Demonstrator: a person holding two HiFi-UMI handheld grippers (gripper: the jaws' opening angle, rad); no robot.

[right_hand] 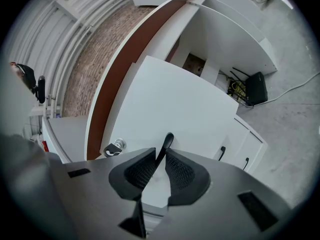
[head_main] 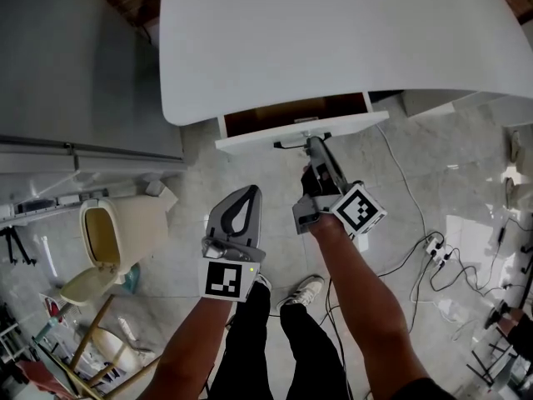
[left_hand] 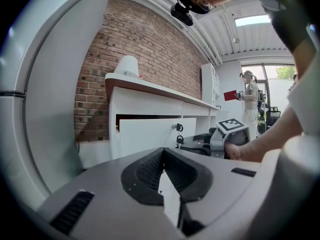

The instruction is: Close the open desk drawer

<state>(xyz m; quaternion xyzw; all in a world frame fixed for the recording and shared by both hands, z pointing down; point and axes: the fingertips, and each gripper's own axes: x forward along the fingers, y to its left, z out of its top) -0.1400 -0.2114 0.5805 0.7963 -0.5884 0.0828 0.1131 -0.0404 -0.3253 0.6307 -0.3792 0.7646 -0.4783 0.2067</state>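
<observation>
Right tool [right_hand: 160,154], clamped on the slim black handle [right_hand: 168,140] of the drawer [right_hand: 175,109]. Left tool [left_hand: 164,151], jaws together and empty, held back at near left. We judge the closing push to be in hand, as the drawer stands partly out beneath the white surface [head_main: 333,40]. Next we need a straight, level push toward the far side until the front sits flush. The front faces us, and its long axis runs left to right along the surface's near edge.
</observation>
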